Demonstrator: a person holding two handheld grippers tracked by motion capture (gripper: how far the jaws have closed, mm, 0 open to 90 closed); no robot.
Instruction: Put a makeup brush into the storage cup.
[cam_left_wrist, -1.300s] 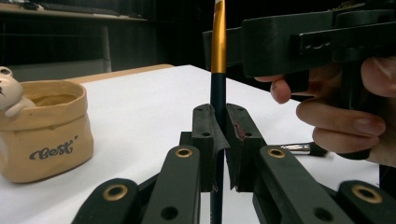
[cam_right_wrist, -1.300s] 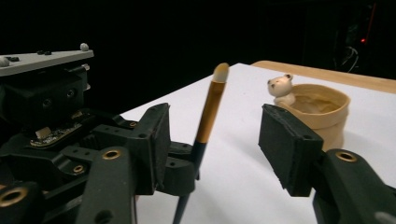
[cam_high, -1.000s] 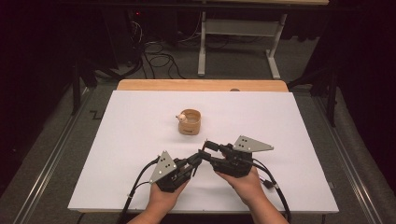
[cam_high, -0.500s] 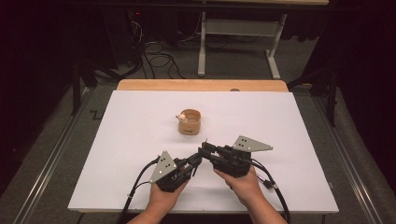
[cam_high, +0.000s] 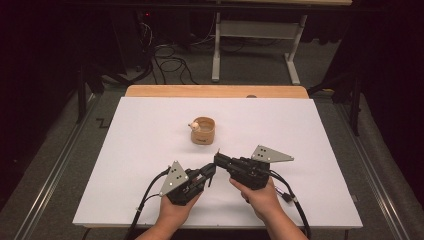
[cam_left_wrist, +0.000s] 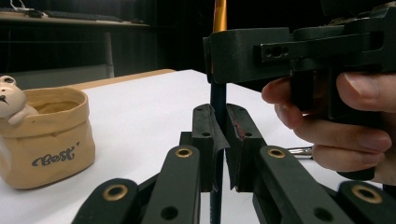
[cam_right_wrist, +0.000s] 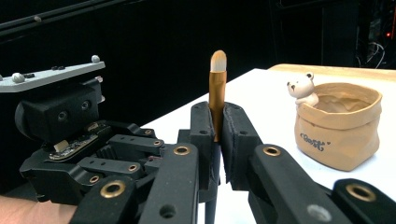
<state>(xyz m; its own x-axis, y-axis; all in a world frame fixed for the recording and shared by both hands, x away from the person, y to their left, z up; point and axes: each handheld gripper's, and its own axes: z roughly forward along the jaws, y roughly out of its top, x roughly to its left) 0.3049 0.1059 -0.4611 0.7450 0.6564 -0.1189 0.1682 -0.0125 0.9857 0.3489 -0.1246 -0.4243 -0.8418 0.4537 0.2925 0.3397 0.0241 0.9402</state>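
Where both grippers (cam_high: 216, 165) clamp it, brush (cam_right_wrist: 217, 88) handle hidden

Looks like a lab / recording setup: white-covered table (cam_high: 150, 150) on a wood top, dark surroundings w/ black drapes, loose cables (cam_high: 167, 62) on grey carpet, metal bench frame (cam_high: 255, 35) behind, floor rails (cam_high: 55, 165) alongside.

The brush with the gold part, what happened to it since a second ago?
The right gripper has just been closing its jaws and now pinches the brush by its gold part. The left gripper stayed shut on the brush's dark handle lower down, so both hold it upright. The hands hardly moved. The bear pot stayed where it was on the table.
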